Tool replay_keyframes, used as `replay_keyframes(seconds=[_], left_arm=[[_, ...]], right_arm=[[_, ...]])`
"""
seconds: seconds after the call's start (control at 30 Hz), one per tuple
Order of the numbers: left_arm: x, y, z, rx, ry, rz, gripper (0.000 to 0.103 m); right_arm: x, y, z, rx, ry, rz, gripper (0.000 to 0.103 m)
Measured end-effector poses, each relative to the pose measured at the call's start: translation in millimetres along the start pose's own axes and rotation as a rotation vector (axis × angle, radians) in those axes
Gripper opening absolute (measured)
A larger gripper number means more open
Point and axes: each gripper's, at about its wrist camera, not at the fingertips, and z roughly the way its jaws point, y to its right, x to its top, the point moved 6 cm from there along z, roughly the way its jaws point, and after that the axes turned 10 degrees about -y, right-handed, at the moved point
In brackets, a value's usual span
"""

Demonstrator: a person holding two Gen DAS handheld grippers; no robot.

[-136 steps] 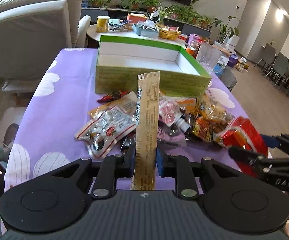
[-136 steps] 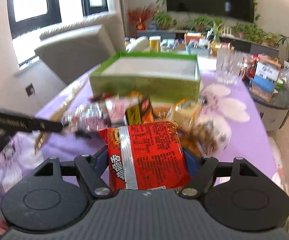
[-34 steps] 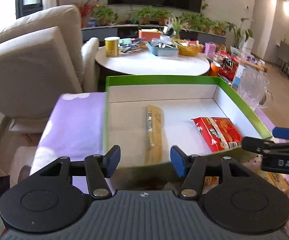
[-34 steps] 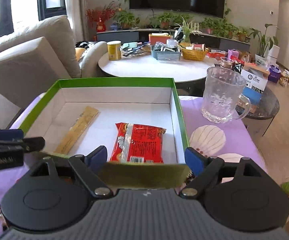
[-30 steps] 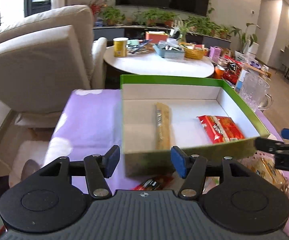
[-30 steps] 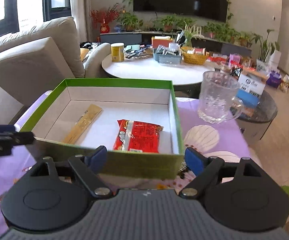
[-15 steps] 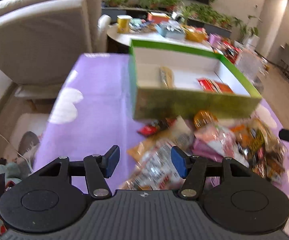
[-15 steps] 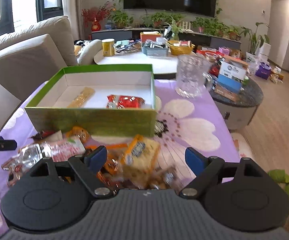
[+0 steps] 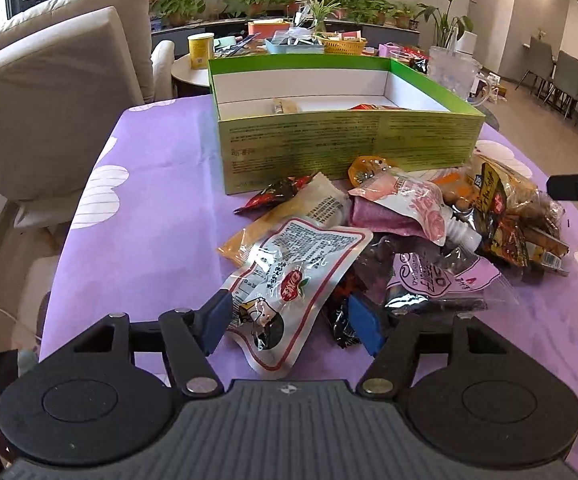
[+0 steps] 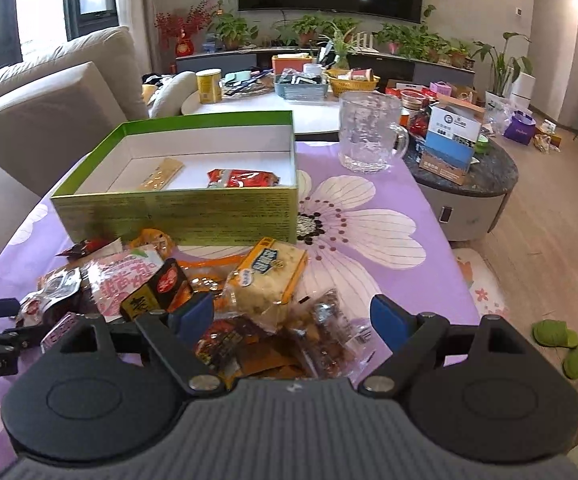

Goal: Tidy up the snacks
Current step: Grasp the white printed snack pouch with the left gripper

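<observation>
The green box stands at the far side of the purple cloth. In it lie a long tan stick packet and a red packet. A heap of snack packets lies in front of the box. My left gripper hangs low over the heap's near edge, its jaws opening. A clear red-bordered packet lies between its pads, unpressed. My right gripper is open above a yellow cracker packet and a brown nut packet, holding nothing.
A glass mug stands on the cloth right of the box. A beige sofa is at the left. Behind the box is a cluttered round white table; a dark side table with boxes is at the right.
Both grippers have drawn back from the box and sunk toward the snack heap. The left jaws stand a little wider. The stick and red packets stay in the box.
</observation>
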Motion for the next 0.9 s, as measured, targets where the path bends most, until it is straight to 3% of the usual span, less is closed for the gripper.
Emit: replay_keyframes(seconds=[0.13, 0.33, 0.4, 0.5, 0.57, 0.63, 0.73, 0.9], left_arm=[[-2, -2, -8, -0.057, -0.020, -0.044, 0.046], [-25, 14, -30, -0.169, -0.125, -0.051, 0.045], [-28, 16, -33, -0.137, -0.126, -0.030, 0.047], [-20, 12, -31, -0.006, -0.081, -0.022, 0.051], [-14, 7, -26, 0.043, -0.060, -0.040, 0.056], [-8, 2, -15, 0.018, -0.052, -0.042, 0.061], [-3, -7, 5, 0.013, -0.101, -0.107, 0.061], [7, -7, 14, -0.038, -0.079, -0.161, 0.064]], right_arm=[[-4, -7, -2, 0.007, 0.000, -0.026, 0.062], [-9, -12, -1, 0.009, -0.008, -0.047, 0.062], [-11, -14, 2, 0.012, -0.020, -0.047, 0.062], [-13, -18, 4, 0.019, -0.027, -0.054, 0.062], [-14, -22, 2, 0.026, -0.028, -0.061, 0.062], [-15, -25, 1, 0.029, -0.026, -0.074, 0.062], [-16, -26, -1, 0.021, -0.023, -0.085, 0.062], [-16, -25, 0, 0.023, -0.031, -0.081, 0.062]])
